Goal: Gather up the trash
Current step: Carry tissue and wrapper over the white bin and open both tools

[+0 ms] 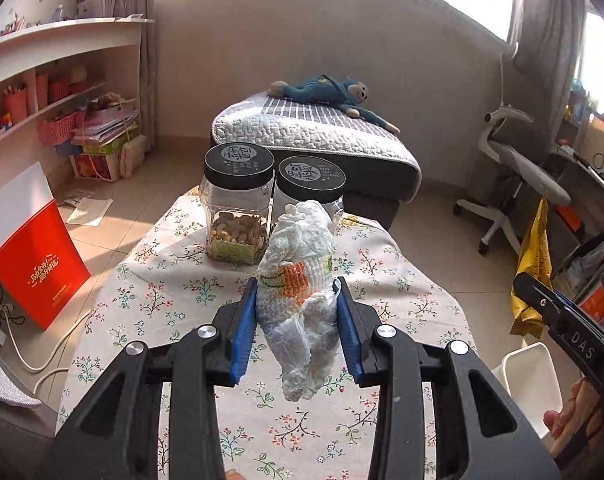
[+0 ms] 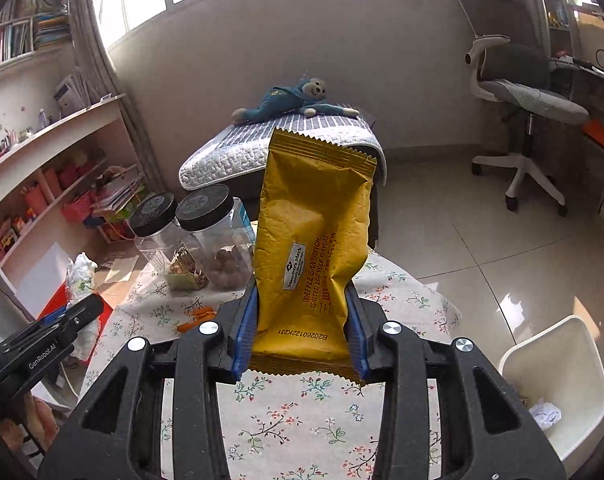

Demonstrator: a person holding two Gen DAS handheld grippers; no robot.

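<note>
My left gripper (image 1: pixel 296 294) is shut on a crumpled white plastic wrapper (image 1: pixel 300 280) with orange and green print, held above the floral tablecloth (image 1: pixel 174 280). My right gripper (image 2: pixel 302 300) is shut on a yellow waffle sandwich snack packet (image 2: pixel 313 240), held upright above the table. The yellow packet also shows at the right of the left wrist view (image 1: pixel 531 276). The white wrapper also shows at the left of the right wrist view (image 2: pixel 80 276). A white trash bin (image 2: pixel 573 364) stands on the floor at the right, with crumpled paper (image 2: pixel 545 412) inside.
Two clear jars with black lids (image 1: pixel 238 208) (image 1: pixel 311 184) stand at the table's far end. Orange scraps (image 2: pixel 196 318) lie on the cloth. A padded bench with a blue plush monkey (image 1: pixel 325 94), a shelf (image 1: pixel 42 92), a red bag (image 1: pixel 38 264) and an office chair (image 2: pixel 525 112) surround the table.
</note>
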